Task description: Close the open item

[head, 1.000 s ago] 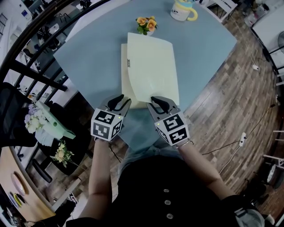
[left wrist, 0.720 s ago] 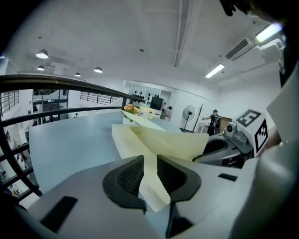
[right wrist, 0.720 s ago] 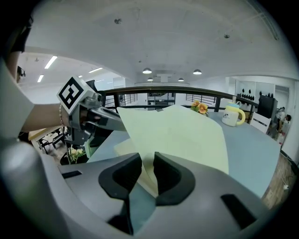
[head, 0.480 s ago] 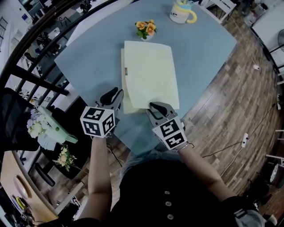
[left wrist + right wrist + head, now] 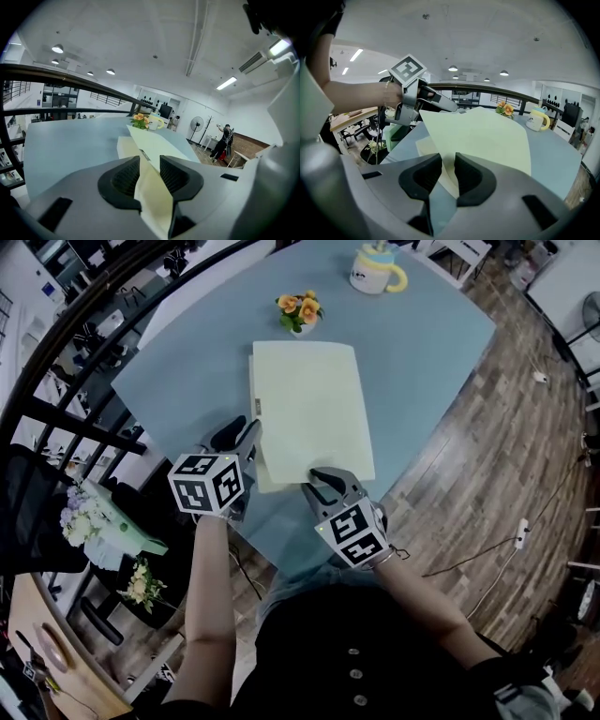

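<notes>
A pale yellow folder lies on the blue table [image 5: 187,362]. Its cover [image 5: 309,409] sits low over the under layer [image 5: 267,479], which peeks out at the left and near edges. My right gripper [image 5: 323,482] is shut on the cover's near edge, and the sheet [image 5: 487,136] rises away from the right gripper [image 5: 448,173]. My left gripper [image 5: 246,439] is at the folder's near left edge. Its jaws are opening, and the cover's edge [image 5: 150,187] runs between them at the left gripper [image 5: 150,171].
A small pot of orange flowers [image 5: 298,310] stands just beyond the folder, with a white mug with a yellow handle [image 5: 375,270] farther back. The table's near corner is by my hands. A black railing [image 5: 56,418] runs along the left, and wooden floor [image 5: 487,456] lies to the right.
The raised cover has come down nearly flat onto the folder. The left gripper has moved in to the folder's left edge, and the right gripper has drawn back slightly with the cover's edge.
</notes>
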Tool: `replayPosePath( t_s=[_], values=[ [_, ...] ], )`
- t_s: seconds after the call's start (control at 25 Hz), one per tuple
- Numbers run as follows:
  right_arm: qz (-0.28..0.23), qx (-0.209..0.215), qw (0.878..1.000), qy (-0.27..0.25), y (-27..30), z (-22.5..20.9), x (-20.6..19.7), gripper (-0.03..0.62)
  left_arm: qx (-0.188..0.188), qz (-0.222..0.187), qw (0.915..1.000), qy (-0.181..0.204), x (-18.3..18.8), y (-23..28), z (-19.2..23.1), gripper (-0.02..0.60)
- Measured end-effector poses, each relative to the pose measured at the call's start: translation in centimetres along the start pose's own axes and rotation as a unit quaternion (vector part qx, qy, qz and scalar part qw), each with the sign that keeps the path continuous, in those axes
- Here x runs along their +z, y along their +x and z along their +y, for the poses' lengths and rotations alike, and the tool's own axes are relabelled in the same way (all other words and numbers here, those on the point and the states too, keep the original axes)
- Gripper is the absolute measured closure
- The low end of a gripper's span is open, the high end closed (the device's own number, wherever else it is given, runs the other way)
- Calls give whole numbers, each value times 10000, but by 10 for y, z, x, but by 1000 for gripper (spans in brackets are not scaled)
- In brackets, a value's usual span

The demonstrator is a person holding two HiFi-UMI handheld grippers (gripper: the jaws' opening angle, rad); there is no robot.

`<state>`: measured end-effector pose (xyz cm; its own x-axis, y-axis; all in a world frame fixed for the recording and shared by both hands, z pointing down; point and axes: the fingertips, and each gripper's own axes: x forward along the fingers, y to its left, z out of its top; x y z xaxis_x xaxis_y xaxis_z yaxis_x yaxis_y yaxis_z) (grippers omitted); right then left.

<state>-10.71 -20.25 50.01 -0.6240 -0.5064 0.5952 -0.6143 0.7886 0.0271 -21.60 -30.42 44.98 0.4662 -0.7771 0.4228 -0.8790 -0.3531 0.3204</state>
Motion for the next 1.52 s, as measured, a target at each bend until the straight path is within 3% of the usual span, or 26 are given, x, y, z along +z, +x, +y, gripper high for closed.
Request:
replayPosePath(
  t_s=[0.2, 0.6, 0.8, 1.0, 1.52],
  values=[
    [58, -12, 9998, -163, 0, 2, -1, 508, -94, 67, 9995, -292, 2, 12, 2, 404],
    [101, 44, 9996, -275, 0, 4, -3, 507, -10, 576, 9964, -620, -15, 39, 15, 402],
    [89, 35, 9995, -305, 0, 4, -2, 507, -187, 646, 9930, -969, -19, 48, 18, 403],
    [116, 25, 9992, -388, 0, 4, -2, 507, -318, 745, 9918, -987, -20, 53, 13, 445],
    [233, 16, 9928, -1179, -4, 14, 1, 460, -524, 850, 9911, -875, -20, 50, 14, 451]
  ],
)
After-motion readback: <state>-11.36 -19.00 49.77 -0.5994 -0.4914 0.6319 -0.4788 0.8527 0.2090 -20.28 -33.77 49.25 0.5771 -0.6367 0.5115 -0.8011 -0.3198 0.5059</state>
